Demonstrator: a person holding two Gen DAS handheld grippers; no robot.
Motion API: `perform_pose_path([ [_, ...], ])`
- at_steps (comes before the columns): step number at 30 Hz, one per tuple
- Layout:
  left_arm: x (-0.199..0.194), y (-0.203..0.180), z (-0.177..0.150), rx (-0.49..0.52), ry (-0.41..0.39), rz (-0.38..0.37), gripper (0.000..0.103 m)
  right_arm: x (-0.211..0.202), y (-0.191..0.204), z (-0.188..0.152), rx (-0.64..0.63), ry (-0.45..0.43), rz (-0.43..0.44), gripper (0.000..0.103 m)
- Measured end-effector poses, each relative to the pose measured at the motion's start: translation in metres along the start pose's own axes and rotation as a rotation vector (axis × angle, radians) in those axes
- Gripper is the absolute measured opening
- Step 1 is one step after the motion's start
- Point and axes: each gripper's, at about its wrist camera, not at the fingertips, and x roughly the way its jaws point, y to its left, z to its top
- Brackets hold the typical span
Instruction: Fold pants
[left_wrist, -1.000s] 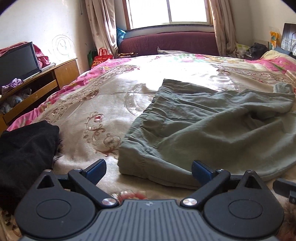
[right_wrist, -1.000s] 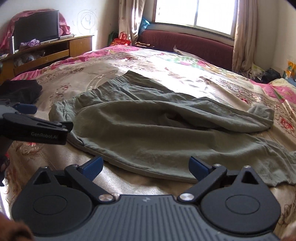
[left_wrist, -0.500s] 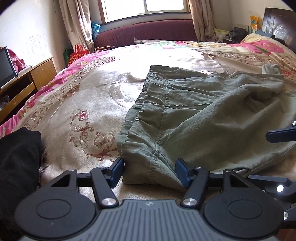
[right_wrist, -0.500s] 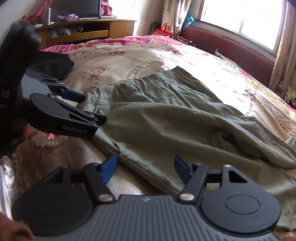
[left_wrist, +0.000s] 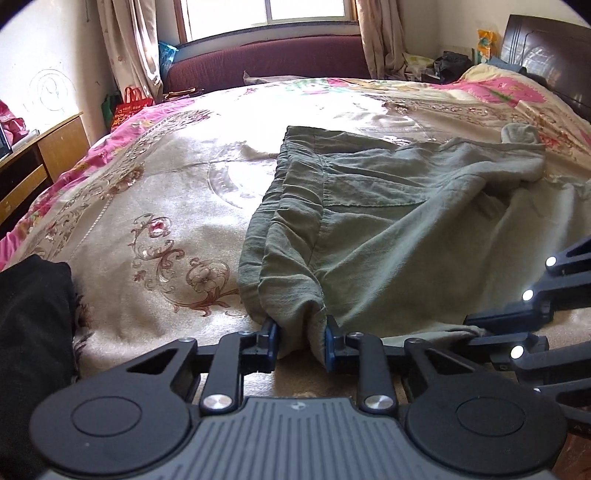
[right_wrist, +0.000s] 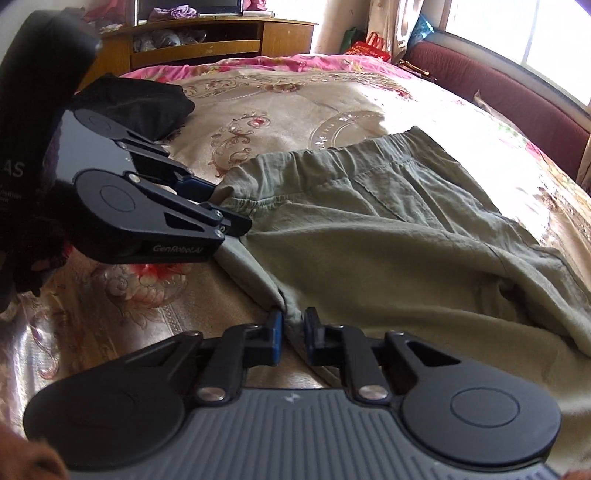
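On the bed (left_wrist: 155, 206), both hand-held grippers (left (left_wrist: 301, 341), right (right_wrist: 294, 328)) pinch green pants (left_wrist: 399, 236).

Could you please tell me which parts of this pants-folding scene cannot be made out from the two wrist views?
- Left wrist view: the far leg ends of the pants run out past the right edge, behind the right gripper.
- Right wrist view: the cloth under the left gripper is hidden by its body.
- Both views: the underside of the pants against the bedspread is hidden.
- Left wrist view: the black garment is cut off by the edge.
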Motion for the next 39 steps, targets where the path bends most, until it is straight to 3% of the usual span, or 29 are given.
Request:
perform_pose_path([
  [8, -0.026, 0.037, -0.018, 0.041, 0.024, 0.145, 0.039, -0.002, 0.050, 0.017, 0.059, -0.005, 0.195, 0.011],
  [12, -0.033, 0.051, -0.024, 0.023, 0.056, 0.217, 0.043, 0.001, 0.075, 0.025, 0.068, -0.014, 0.243, 0.022],
  [15, -0.044, 0.046, -0.022, 0.033, 0.034, 0.234, 0.044, -0.016, 0.064, 0.023, 0.109, -0.061, 0.261, 0.027],
  [18, -0.055, 0.030, -0.015, 0.073, -0.003, 0.249, 0.044, -0.044, 0.026, 0.007, 0.197, -0.096, 0.186, 0.035],
  [21, -0.065, 0.003, -0.005, 0.100, -0.046, 0.208, 0.046, -0.070, -0.029, -0.024, 0.362, -0.097, 0.060, 0.037],
  [27, -0.055, -0.093, 0.011, 0.160, -0.065, -0.065, 0.053, -0.130, -0.164, -0.137, 0.775, -0.035, -0.391, 0.044],
  [31, -0.036, -0.177, 0.021, 0.261, -0.046, -0.223, 0.053, -0.166, -0.229, -0.212, 1.047, -0.050, -0.573, 0.045],
  [33, -0.032, -0.209, 0.027, 0.306, -0.055, -0.270, 0.053, -0.176, -0.252, -0.239, 1.141, -0.076, -0.602, 0.045],
  [35, -0.028, -0.236, 0.034, 0.359, -0.063, -0.294, 0.054, -0.179, -0.269, -0.256, 1.221, -0.115, -0.579, 0.047],
  [39, -0.020, -0.267, 0.041, 0.419, -0.037, -0.306, 0.055, -0.176, -0.288, -0.261, 1.272, -0.203, -0.560, 0.055],
])
